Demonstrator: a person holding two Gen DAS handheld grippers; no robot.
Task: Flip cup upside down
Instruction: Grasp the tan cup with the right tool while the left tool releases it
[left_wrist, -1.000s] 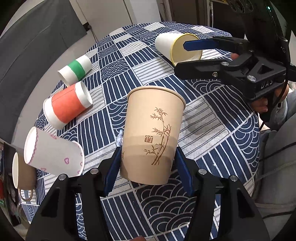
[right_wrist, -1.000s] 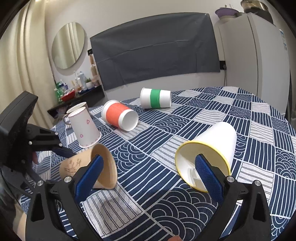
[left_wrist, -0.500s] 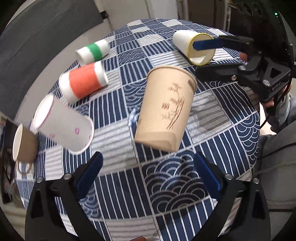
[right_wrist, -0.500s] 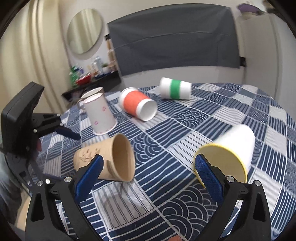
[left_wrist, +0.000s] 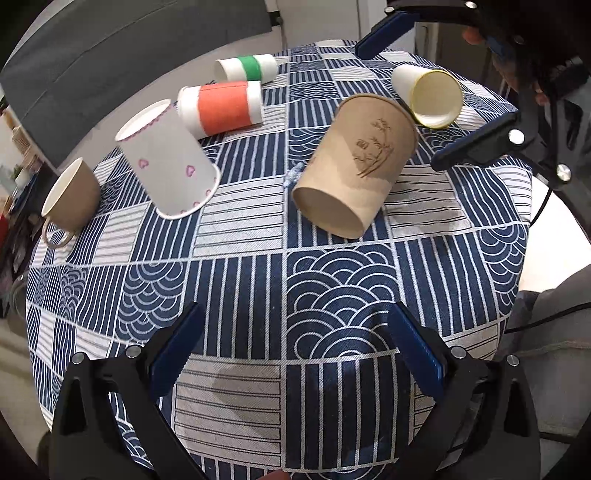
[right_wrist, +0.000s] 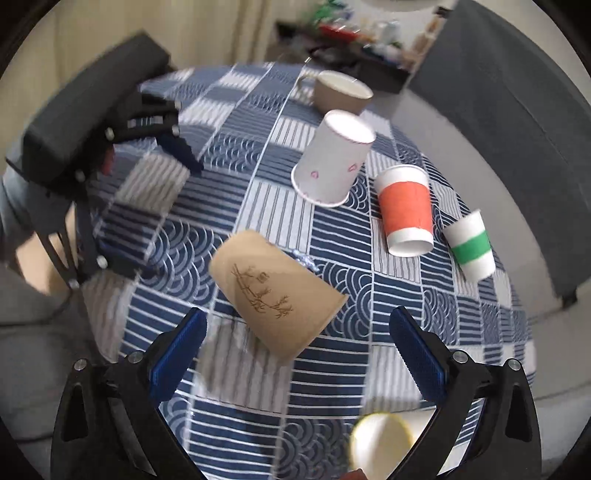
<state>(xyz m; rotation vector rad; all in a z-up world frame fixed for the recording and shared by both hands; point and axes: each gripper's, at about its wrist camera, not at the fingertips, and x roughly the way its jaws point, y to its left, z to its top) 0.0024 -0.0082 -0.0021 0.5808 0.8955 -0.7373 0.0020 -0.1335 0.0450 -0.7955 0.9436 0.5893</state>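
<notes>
A tan paper cup with a bamboo print (left_wrist: 352, 168) lies on its side on the blue patterned tablecloth (left_wrist: 258, 295), its base toward the left wrist camera; it also shows in the right wrist view (right_wrist: 277, 291). My left gripper (left_wrist: 295, 349) is open and empty, well back from the cup. My right gripper (right_wrist: 295, 350) is open and empty above the table, just in front of the tan cup. In the left wrist view the right gripper (left_wrist: 436, 92) hangs over a yellow-rimmed white cup (left_wrist: 428, 96) that lies on its side.
A white cup with pink hearts (left_wrist: 168, 166) stands upside down. An orange-banded cup (left_wrist: 221, 107) and a green-banded cup (left_wrist: 247, 68) lie on their sides. A brown mug (left_wrist: 70, 195) stands near the table's left edge. A dark cloth-covered panel (left_wrist: 129, 37) is behind the table.
My left gripper opened, let go of the tan cup and drew back; the cup now lies on its side. My right gripper rose and swung over the table, away from the yellow-rimmed cup.
</notes>
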